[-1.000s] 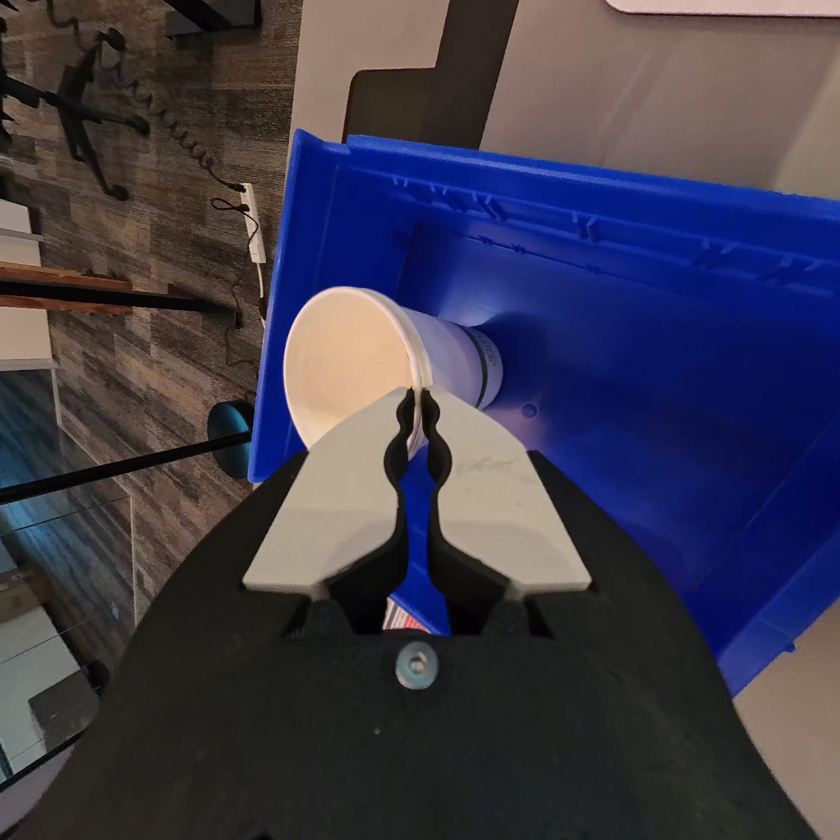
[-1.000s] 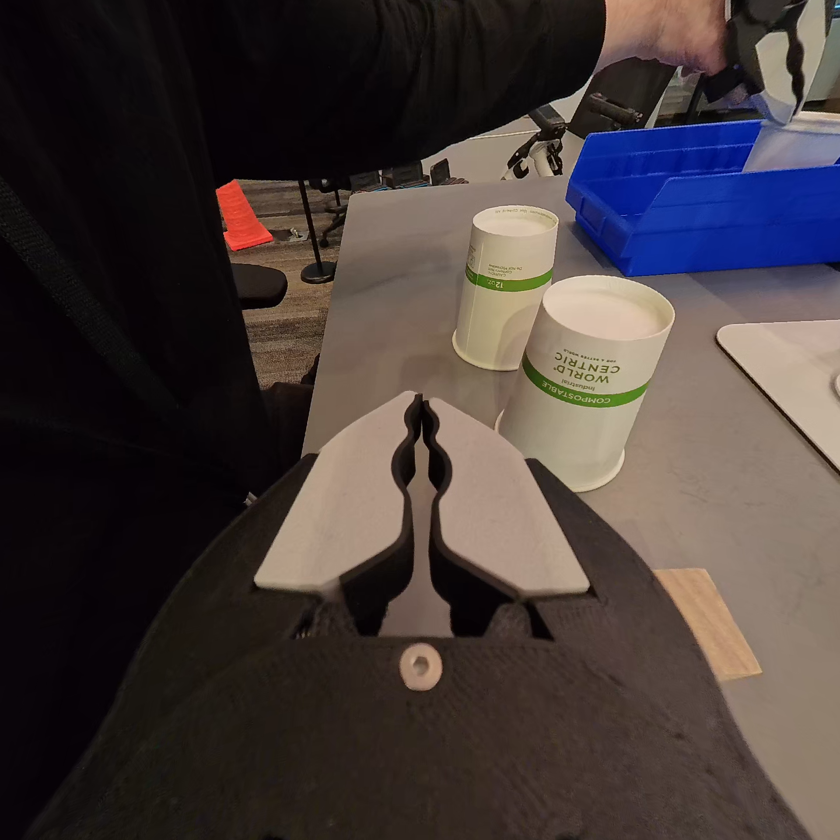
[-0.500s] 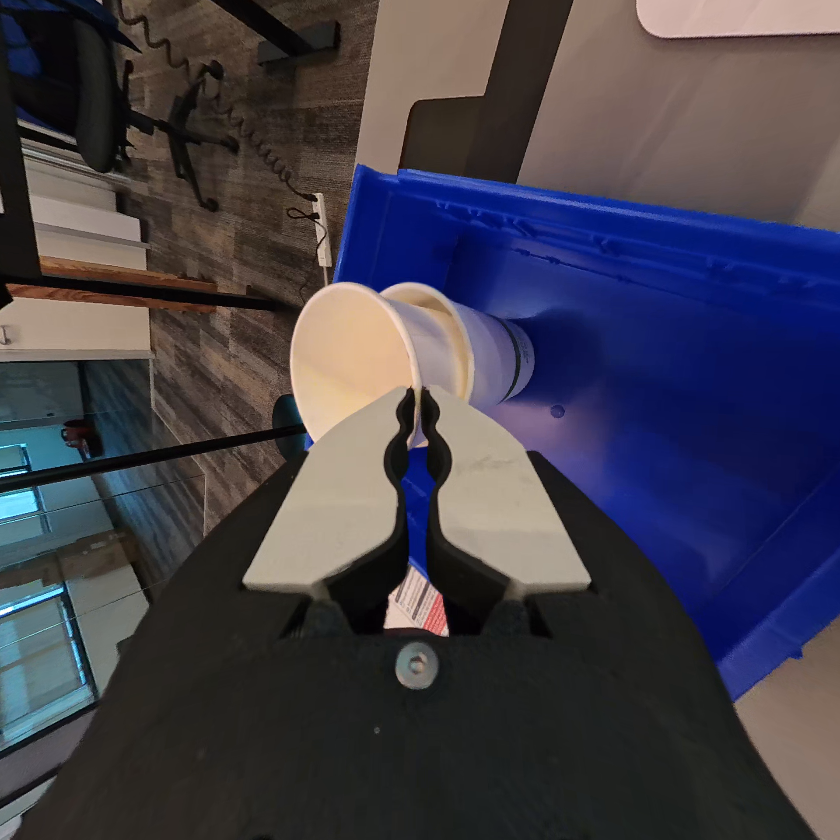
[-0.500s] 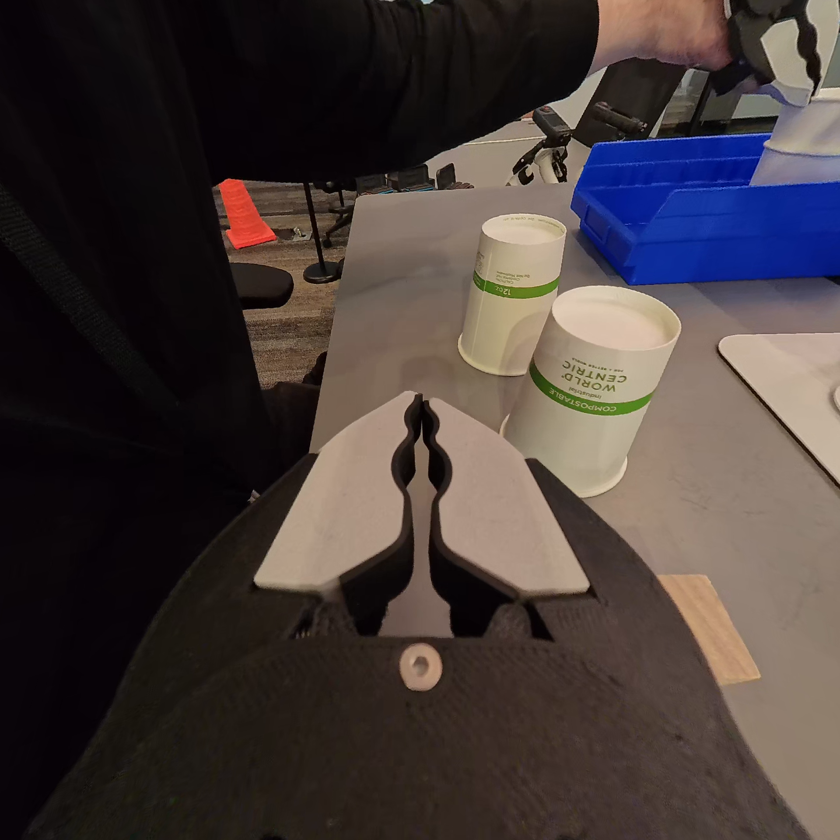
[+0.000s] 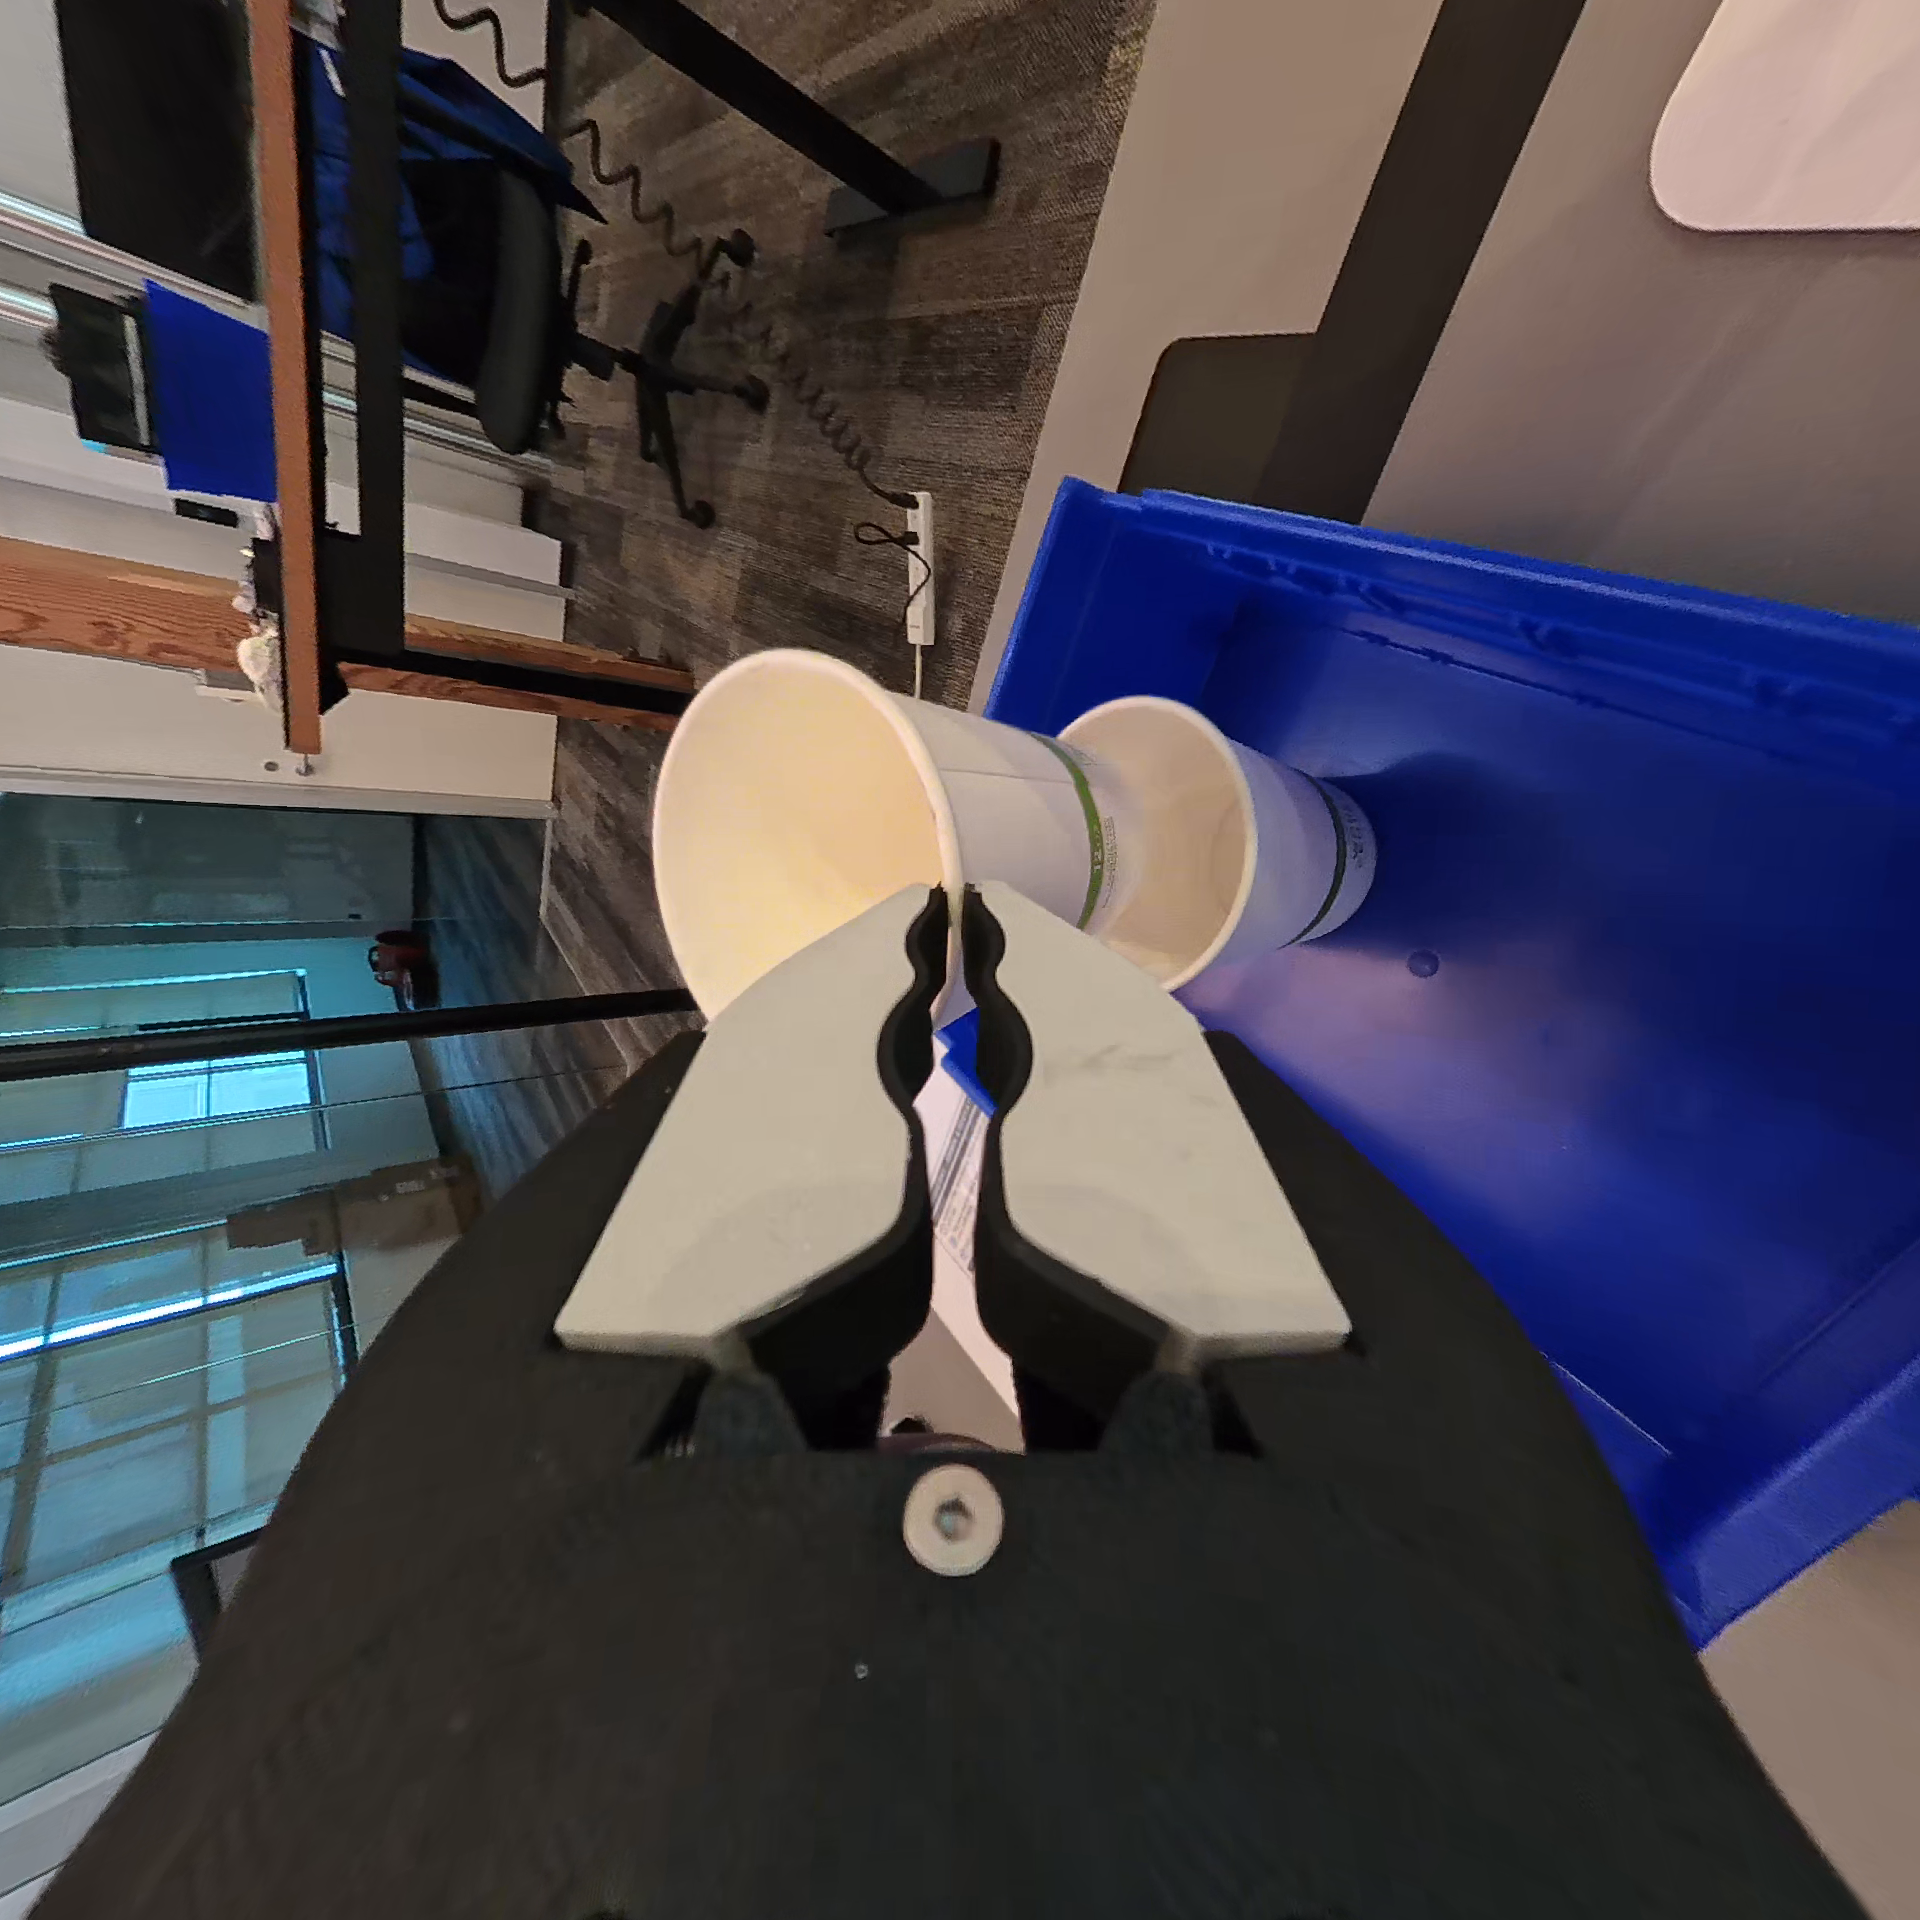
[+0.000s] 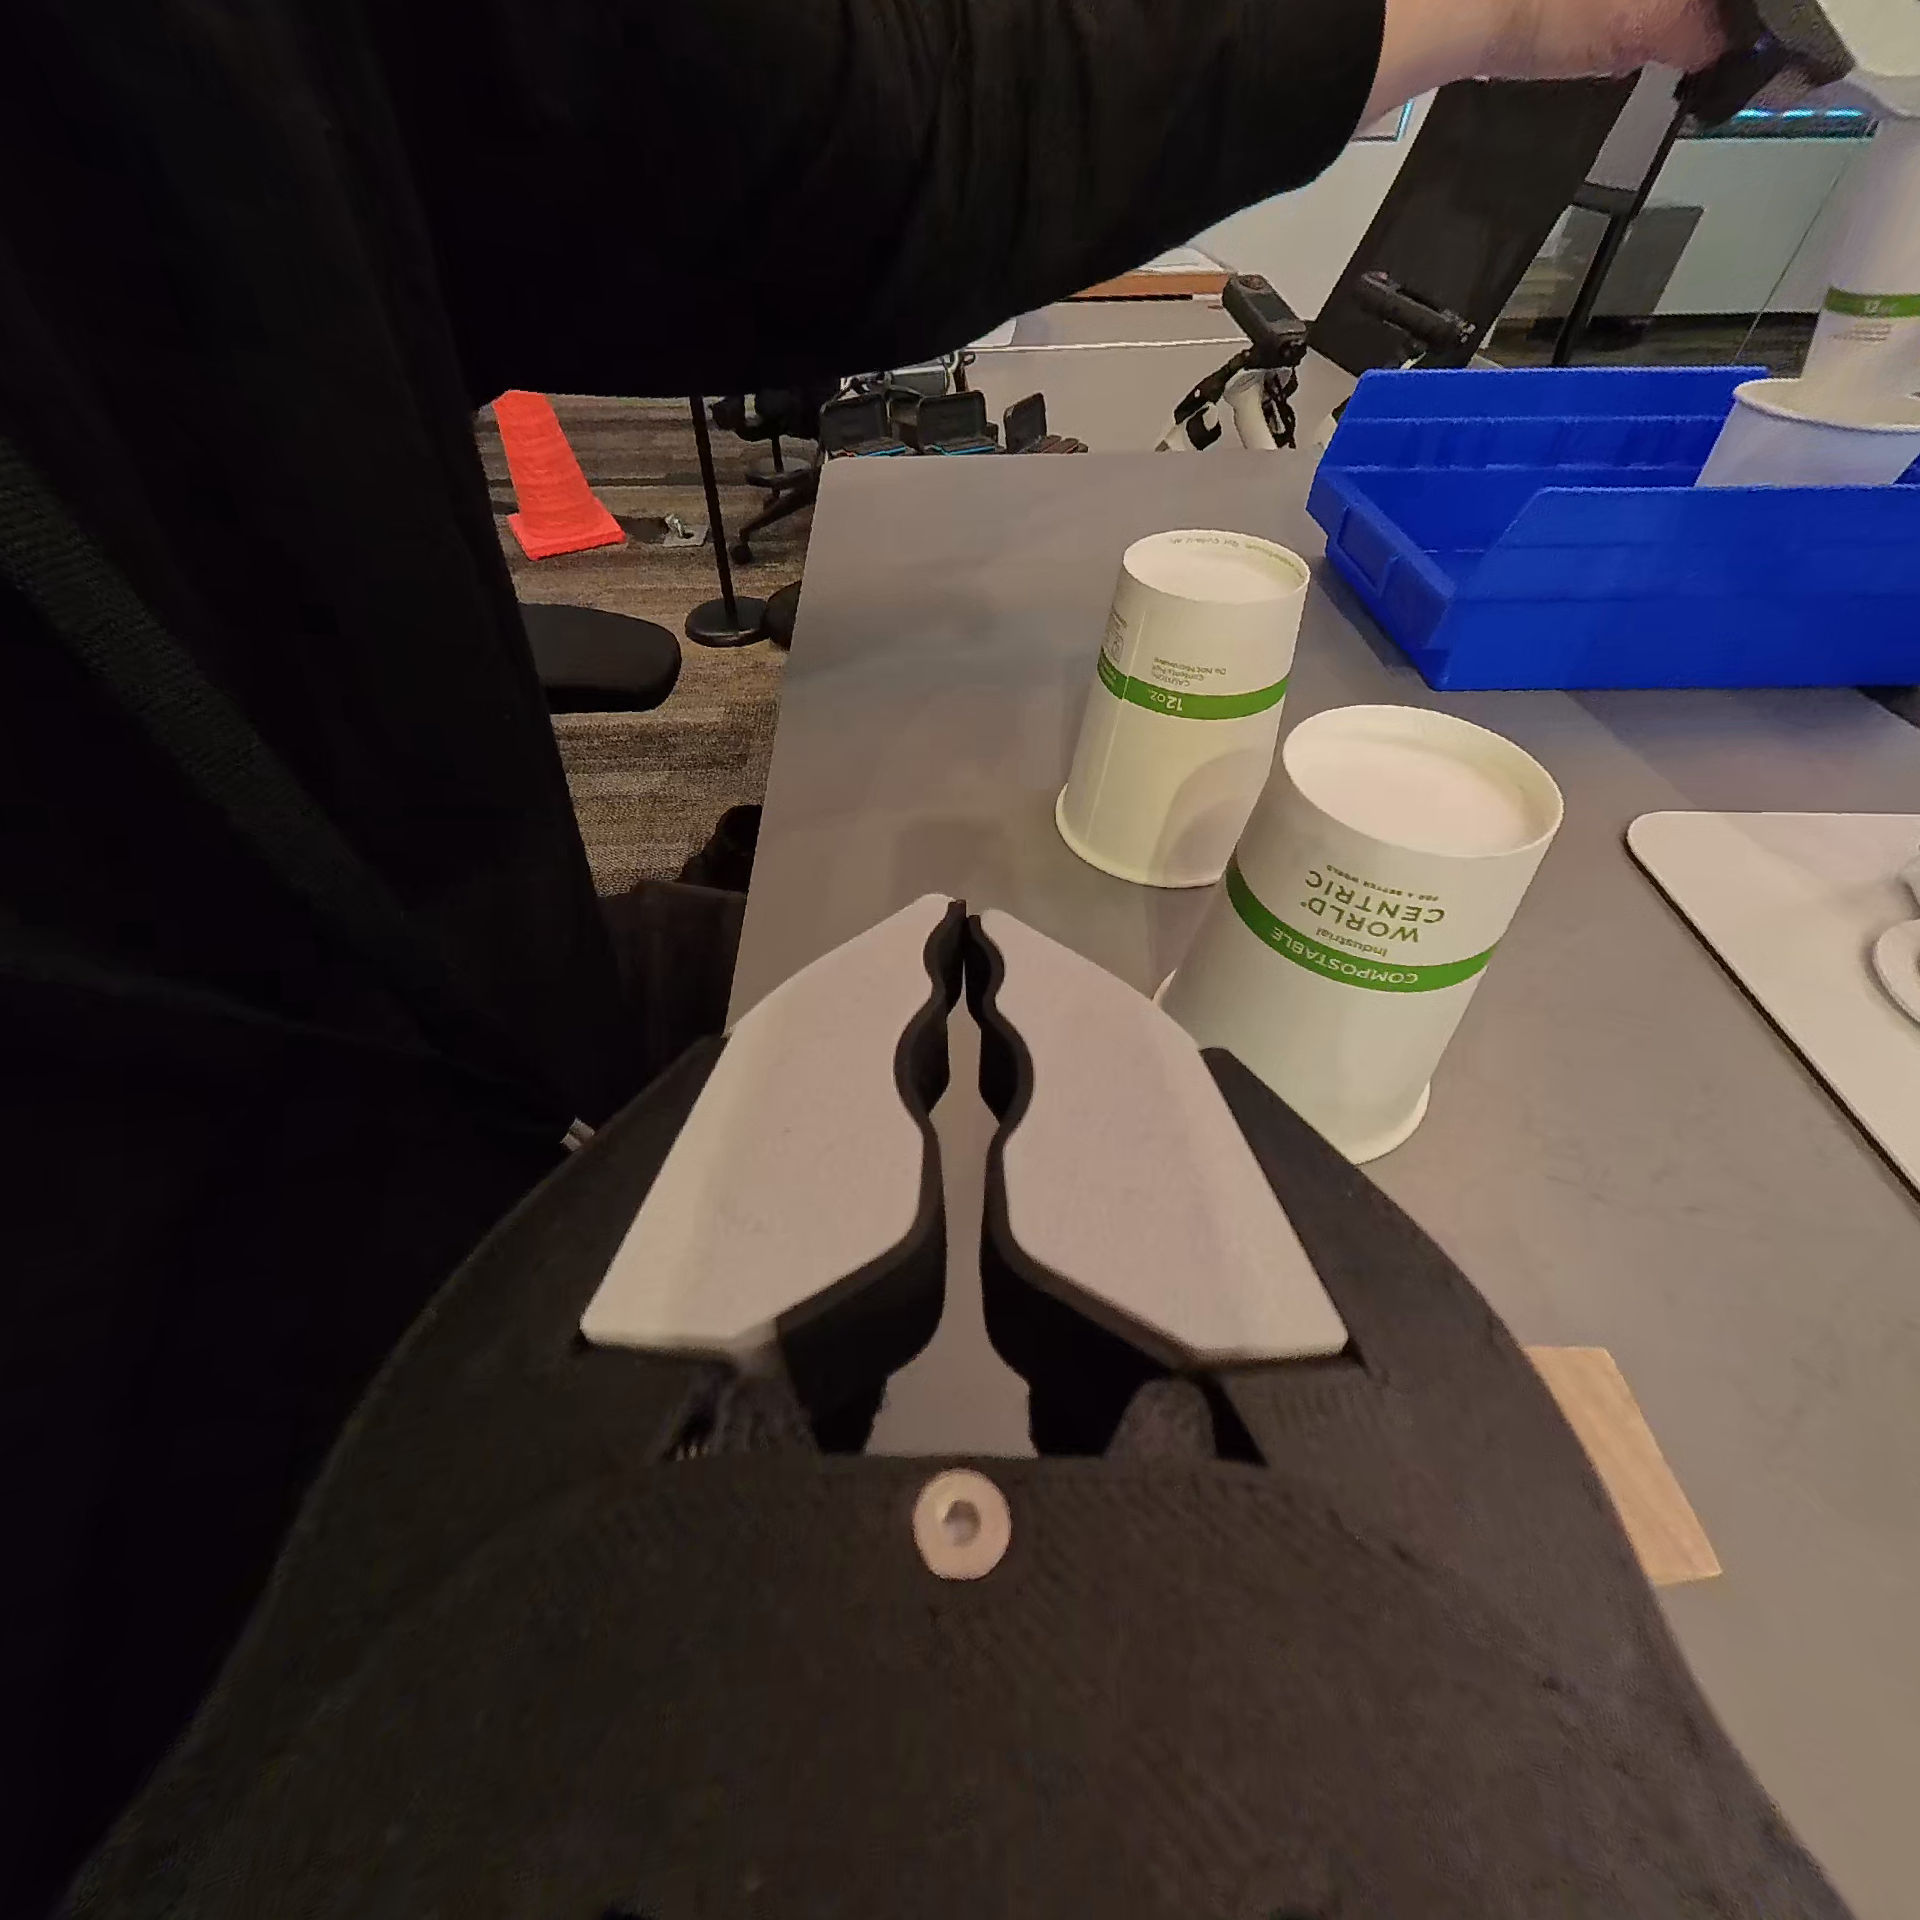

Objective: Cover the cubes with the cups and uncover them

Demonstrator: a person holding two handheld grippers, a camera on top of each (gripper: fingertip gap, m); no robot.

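White paper with a green band: a cup [image 5: 883, 821] is pinched by its rim in the left gripper [image 5: 954, 904], whose fingers are pressed together on the thin wall. In the left wrist view the cup's long axis runs away from the camera toward the blue bin [image 5: 1558, 935], mouth toward the gripper, base partly nested in a second cup [image 5: 1226, 842] that stands in the bin. For a clean separation, the pull is best kept along that shared axis, since a sideways tug could drag the lower cup or crease the rim.

In the right wrist view the right gripper [image 6: 961, 925] is seen closed on nothing, held low over the grey table [image 6: 935, 582]. Two more cups, the far one [image 6: 1184, 707] and the near one [image 6: 1361, 925], stand mouth-down just beside each other, axes upright. Whether cubes lie beneath them cannot be told. The lifted cup is seen at the upper right edge, above the bin.
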